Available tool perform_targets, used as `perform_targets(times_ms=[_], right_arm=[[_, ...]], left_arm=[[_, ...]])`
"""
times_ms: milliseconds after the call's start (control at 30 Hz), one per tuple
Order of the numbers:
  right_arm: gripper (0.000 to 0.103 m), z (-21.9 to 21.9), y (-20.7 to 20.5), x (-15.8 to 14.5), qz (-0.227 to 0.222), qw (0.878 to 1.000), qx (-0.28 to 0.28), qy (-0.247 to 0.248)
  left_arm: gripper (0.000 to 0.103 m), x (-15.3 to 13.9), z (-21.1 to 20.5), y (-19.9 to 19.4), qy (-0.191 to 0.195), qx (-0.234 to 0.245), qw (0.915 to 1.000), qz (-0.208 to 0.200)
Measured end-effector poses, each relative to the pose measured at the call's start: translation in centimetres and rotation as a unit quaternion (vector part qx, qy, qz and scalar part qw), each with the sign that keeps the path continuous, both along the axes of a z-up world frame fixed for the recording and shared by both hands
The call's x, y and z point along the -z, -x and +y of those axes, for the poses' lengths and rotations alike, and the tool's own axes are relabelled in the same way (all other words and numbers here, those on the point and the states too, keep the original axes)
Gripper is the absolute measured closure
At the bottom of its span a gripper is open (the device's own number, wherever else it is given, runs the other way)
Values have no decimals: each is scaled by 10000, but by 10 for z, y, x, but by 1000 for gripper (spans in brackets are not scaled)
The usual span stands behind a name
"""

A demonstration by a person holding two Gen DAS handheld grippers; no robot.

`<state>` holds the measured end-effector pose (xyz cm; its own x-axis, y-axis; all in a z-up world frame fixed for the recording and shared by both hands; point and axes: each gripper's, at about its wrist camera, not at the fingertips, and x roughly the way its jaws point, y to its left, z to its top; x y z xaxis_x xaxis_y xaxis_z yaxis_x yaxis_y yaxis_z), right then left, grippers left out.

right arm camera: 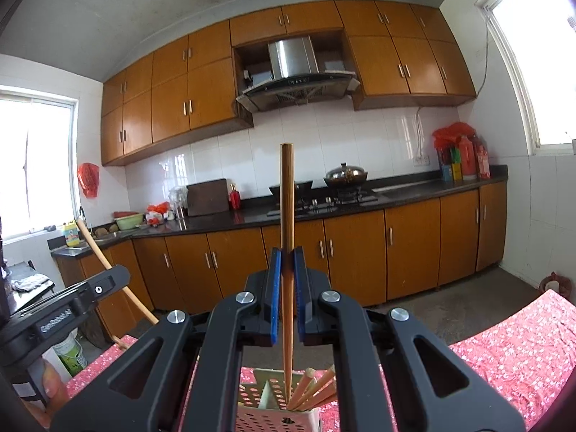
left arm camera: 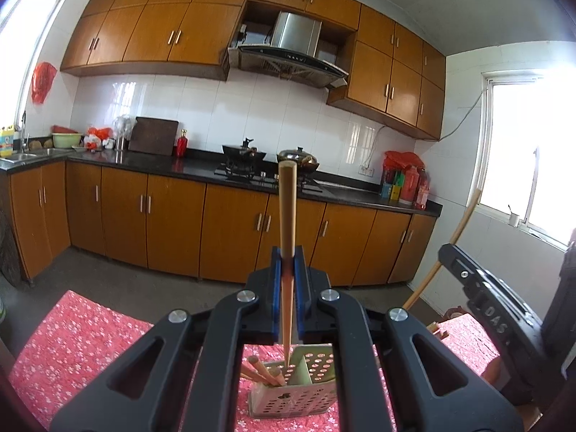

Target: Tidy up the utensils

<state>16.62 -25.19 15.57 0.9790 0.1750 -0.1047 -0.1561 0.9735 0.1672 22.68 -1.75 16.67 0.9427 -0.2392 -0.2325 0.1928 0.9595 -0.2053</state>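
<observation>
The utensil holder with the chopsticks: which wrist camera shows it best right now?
The left wrist view: the utensil holder shows its divider, both compartments and perforated front beneath the left gripper. In the right wrist view the holder is cut off by the frame edge and flanked by the gripper's arms.

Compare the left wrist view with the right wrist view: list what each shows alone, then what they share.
Left wrist only: the steel sink on the counter.
Right wrist only: a thumb on the other gripper's handle.
Both: each gripper, left gripper and right gripper, clamps an upright wooden chopstick over the perforated metal holder on the red floral tablecloth.
</observation>
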Motion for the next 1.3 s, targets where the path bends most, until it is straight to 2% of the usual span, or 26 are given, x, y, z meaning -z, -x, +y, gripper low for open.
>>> perform_targets(times_ms=[133, 200, 267, 533, 667, 700, 767, 800, 833, 867, 933, 967, 1033, 1200, 1300], right_arm=[[95, 2, -6, 7, 215, 9997, -108, -6], [90, 0, -4, 8, 246, 9996, -112, -26], [63, -1, 0, 6, 232, 9997, -62, 7], [60, -16, 25, -10, 94, 9999, 135, -38], [43, -22, 46, -11, 88, 9997, 218, -18], [41, -24, 52, -8, 123, 9996, 239, -28], [30, -25, 62, -1, 236, 9993, 278, -30], [26, -26, 69, 5, 322, 9990, 301, -13], [18, -25, 75, 11, 392, 9987, 329, 18], [10, -24, 79, 15, 439, 9984, 359, 59], [4, -18, 92, 29, 526, 9973, 451, 230], [2, -15, 98, 36, 565, 9968, 480, 314], [2, -8, 109, 47, 626, 9957, 512, 443], [2, 8, 135, 70, 707, 9934, 612, 666], [2, 16, 144, 83, 779, 9911, 715, 807]], left_arm=[[95, 12, -4, -8, -49, 69, 9998, 157], [95, 13, -3, -10, -37, 89, 9997, 216], [93, 12, 0, -9, -21, 91, 9997, 206], [83, 4, 15, 14, -2, -23, 9999, 102], [71, 7, 26, 38, -104, -144, 9998, 118], [67, 9, 29, 44, -115, -158, 9997, 141], [60, 18, 36, 59, -188, -205, 9993, 230], [52, 21, 38, 64, -217, -224, 9991, 276], [44, 28, 42, 72, -247, -251, 9989, 325], [40, 35, 45, 80, -271, -284, 9985, 372], [23, 45, 50, 92, -296, -335, 9981, 420], [18, 51, 51, 98, -314, -360, 9978, 453], [6, 65, 53, 116, -449, -414, 9971, 443], [4, 93, 44, 151, -1049, -594, 9921, 352], [4, 112, 40, 167, -1275, -698, 9887, 374]])
